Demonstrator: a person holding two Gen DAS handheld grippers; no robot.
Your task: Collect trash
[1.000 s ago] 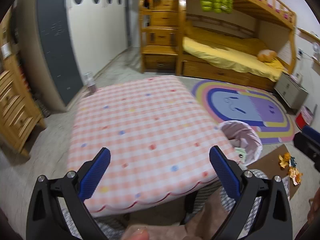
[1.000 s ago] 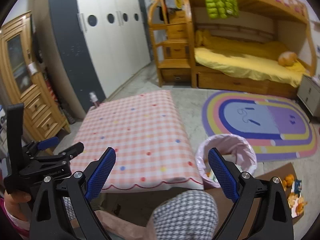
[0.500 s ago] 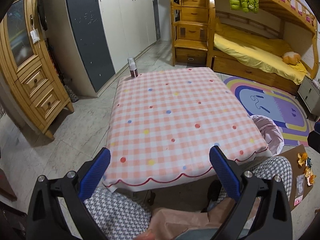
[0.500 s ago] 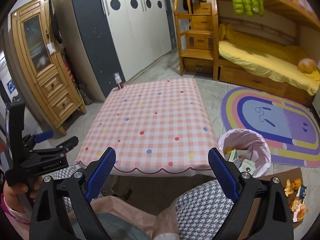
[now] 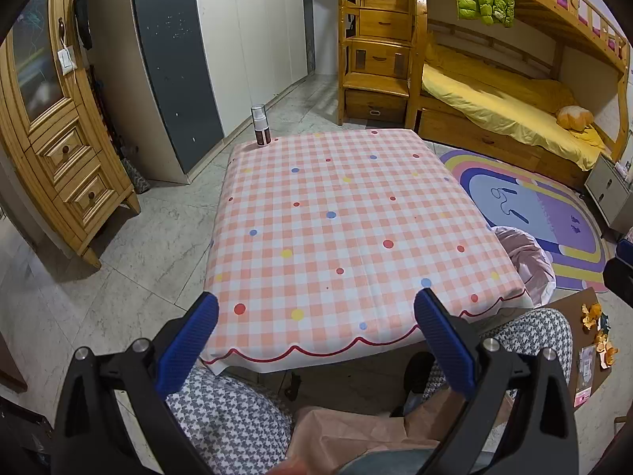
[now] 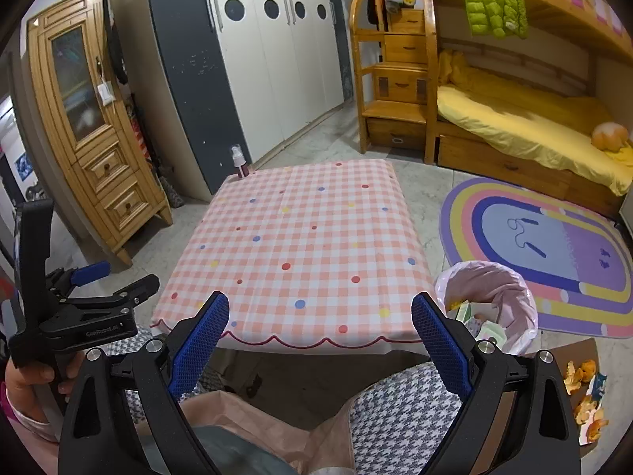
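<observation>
L gripper (image 5: 316, 336) and R gripper (image 6: 319, 332) both hung wide open & empty over the checked table's (image 6: 300, 245) near edge, only a spray bottle (image 6: 238, 162) on it; pink-lined bin (image 6: 488, 297) w/ wrappers sat right, orange peels (image 6: 585, 392) on floor cardboard far right, prob next pick for R.

Ahead of the blue finger pads (image 6: 199, 344), a pink-and-white checked tablecloth (image 6: 300, 253) with red, blue and yellow dots, scalloped red hem. Right of them, a pale pink bin liner (image 6: 510, 297), orange peel (image 6: 585, 372) on brown cardboard (image 6: 554, 356), and a rainbow-striped rug (image 6: 546, 245) beyond.
</observation>
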